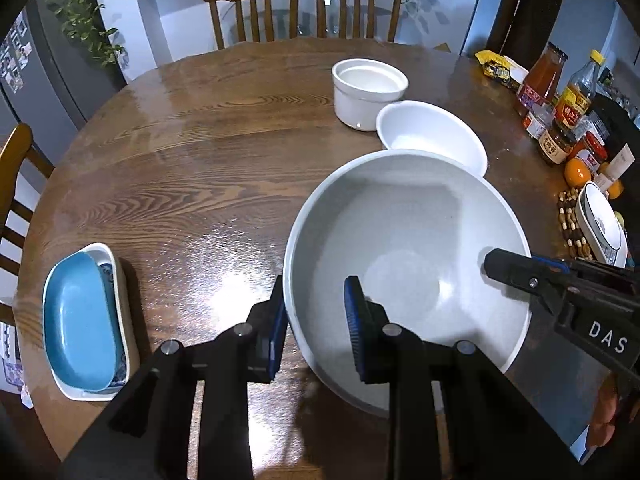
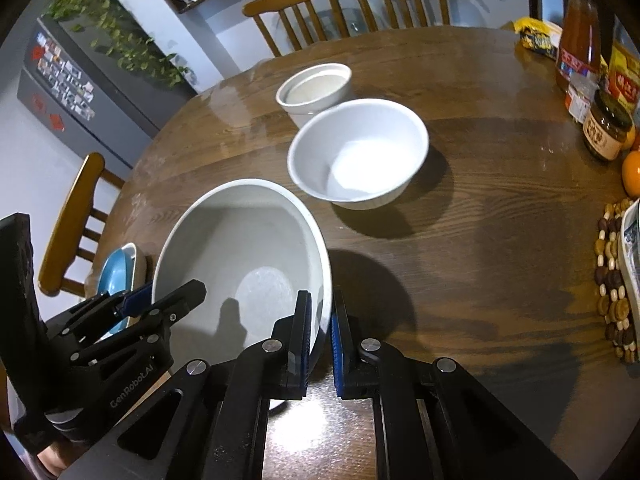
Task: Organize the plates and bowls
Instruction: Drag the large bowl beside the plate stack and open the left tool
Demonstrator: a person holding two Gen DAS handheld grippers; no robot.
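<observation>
Large bowl [image 1: 408, 264] gripped at opposite rims by left claw [image 1: 316, 328] and right claw [image 2: 320, 340]; next, nest it with a steady, level carry.

Both grippers clamp opposite sides of one bowl's rim.

The left gripper [image 1: 316, 324] points steeply down, one finger outside the big bowl [image 1: 404, 240] at 9 o'clock, one inside. The right gripper [image 2: 320, 336] pinches the rim at 3 o'clock, its fingers nearly together, also angled steeply down.
</observation>
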